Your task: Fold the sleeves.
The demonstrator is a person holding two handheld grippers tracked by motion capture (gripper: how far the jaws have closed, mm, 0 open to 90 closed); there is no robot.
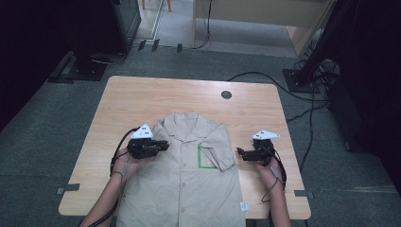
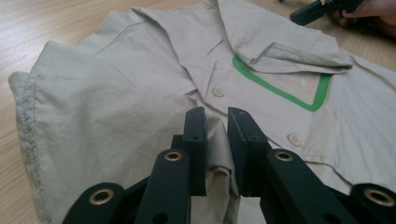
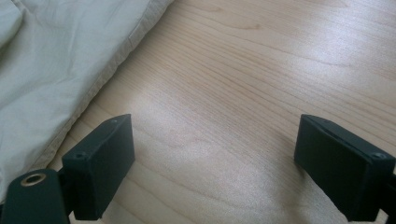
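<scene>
A beige short-sleeved shirt (image 1: 189,184) lies front up on the wooden table (image 1: 142,94), collar at the far side. One sleeve (image 1: 222,151) is folded in over the green-edged chest pocket (image 2: 280,91). My left gripper (image 1: 165,144) rests on the shirt's left shoulder area. Its jaws (image 2: 217,116) stand a narrow gap apart with a raised fold of the shirt (image 2: 116,93) between them, not visibly pinched. My right gripper (image 1: 240,152) hovers over bare wood just right of the shirt, open wide (image 3: 212,140) with nothing between its fingers. The shirt's edge (image 3: 46,70) lies to its left.
A black round grommet (image 1: 226,94) sits in the tabletop near the far edge. Bare wood surrounds the shirt on the left, right and far sides. Cables (image 1: 302,113) and stand feet lie on the grey floor beyond the table. The right gripper (image 2: 322,9) shows far off.
</scene>
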